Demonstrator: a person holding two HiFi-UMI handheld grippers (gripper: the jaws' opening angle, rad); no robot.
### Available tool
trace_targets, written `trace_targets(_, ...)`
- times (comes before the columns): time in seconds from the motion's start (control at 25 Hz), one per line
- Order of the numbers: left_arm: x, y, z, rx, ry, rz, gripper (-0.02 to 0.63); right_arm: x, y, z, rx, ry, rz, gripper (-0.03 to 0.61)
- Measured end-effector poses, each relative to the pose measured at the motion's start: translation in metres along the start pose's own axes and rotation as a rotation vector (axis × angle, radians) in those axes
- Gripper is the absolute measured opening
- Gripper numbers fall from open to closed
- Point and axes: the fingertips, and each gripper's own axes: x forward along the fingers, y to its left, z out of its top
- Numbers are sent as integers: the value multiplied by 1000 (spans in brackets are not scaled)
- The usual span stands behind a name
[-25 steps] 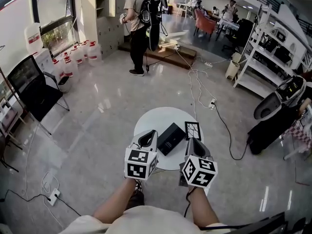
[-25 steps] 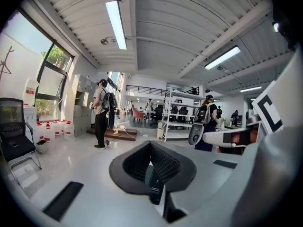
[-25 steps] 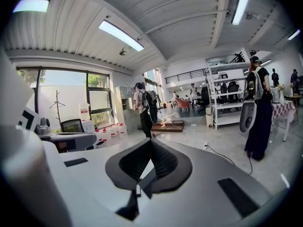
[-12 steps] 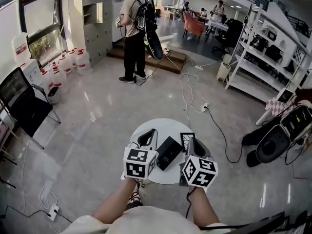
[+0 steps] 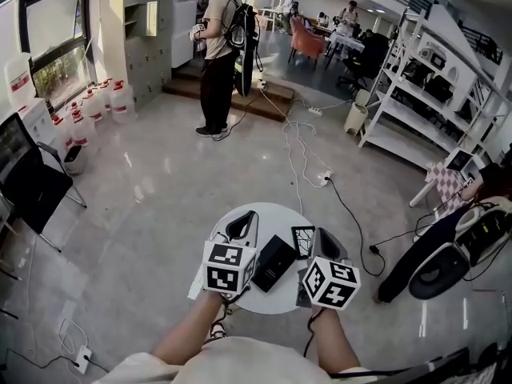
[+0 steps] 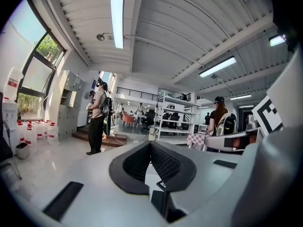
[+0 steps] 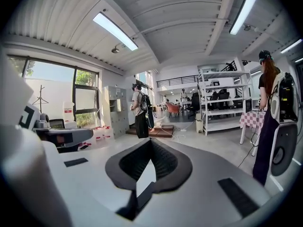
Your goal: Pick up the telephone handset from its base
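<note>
A black, boxy telephone (image 5: 274, 262) lies on a small round white table (image 5: 264, 214) in the head view; I cannot tell its handset from its base. A small black-framed card (image 5: 304, 240) stands just right of it. My left gripper (image 5: 243, 226) hovers over the table's left side, shut and empty. On the other side of the phone my right gripper (image 5: 323, 243) is shut and empty too. In the left gripper view the left gripper (image 6: 151, 144) has its pads meeting at the tip. The right gripper (image 7: 150, 143) looks the same in its own view.
A person with a backpack (image 5: 218, 46) stands on the glossy floor beyond the table. Cables (image 5: 308, 146) trail across the floor. White shelving (image 5: 416, 94) lines the right, a black chair (image 5: 28, 178) and water bottles (image 5: 84, 114) the left. Another person's dark gear (image 5: 444, 258) lies at right.
The table and phone have slid lower in the head view, closer under the grippers, and the room has drawn nearer. Both grippers stay shut and side by side.
</note>
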Motion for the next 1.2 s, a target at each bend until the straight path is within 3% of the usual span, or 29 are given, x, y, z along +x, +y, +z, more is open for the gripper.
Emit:
trace_targets(0.28, 15, 22, 12, 74, 15, -40, 15, 27, 16, 12, 31, -18, -17, 25)
trace_targets(0.56, 36, 49, 19, 97, 32, -67, 15, 54, 21, 12, 45, -11, -59, 25)
trace_targets(0.92, 57, 37, -13, 76, 94, -112, 15, 57, -3, -9, 58, 38, -122, 25)
trace_targets(1.2, 73, 28, -24, 64, 125, -73, 15, 74, -14, -11, 59, 57, -73, 25)
